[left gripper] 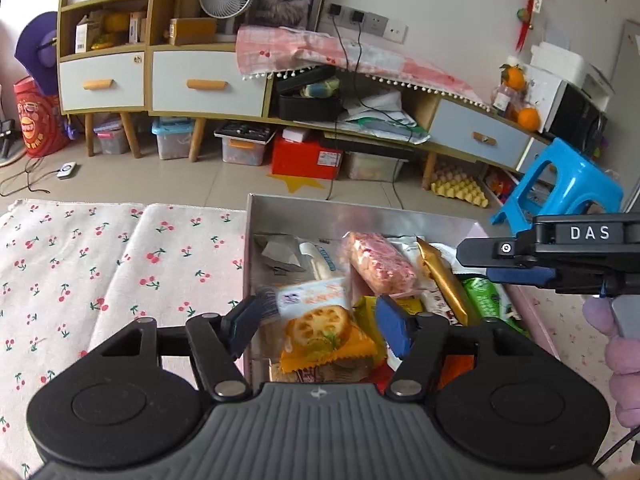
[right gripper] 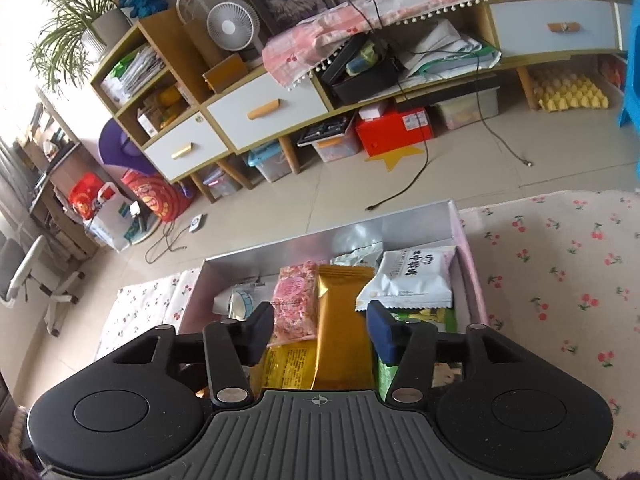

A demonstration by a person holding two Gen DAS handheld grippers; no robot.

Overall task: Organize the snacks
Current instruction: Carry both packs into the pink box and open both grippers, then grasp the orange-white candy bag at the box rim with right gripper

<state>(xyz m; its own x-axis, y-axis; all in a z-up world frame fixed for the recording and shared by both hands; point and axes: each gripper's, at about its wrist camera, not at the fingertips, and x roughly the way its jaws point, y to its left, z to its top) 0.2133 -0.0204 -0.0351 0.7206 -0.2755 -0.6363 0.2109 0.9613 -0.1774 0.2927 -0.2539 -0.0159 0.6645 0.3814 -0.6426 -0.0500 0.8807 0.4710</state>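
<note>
Silver snack box — open-topped, on the cherry-print tablecloth, holding mixed packets. Contents: lotus-root chip packet at the near side; pink puffed-rice bar at centre; gold wrapper just right of it, tilted; green packet by the right wall; white packet at the far right corner.

Left gripper — spread wide, gripping nothing, poised over the chip packet.

Right gripper — also spread, nothing clamped, the gold wrapper lying between its 2 fingers; contact cannot be told.
</note>
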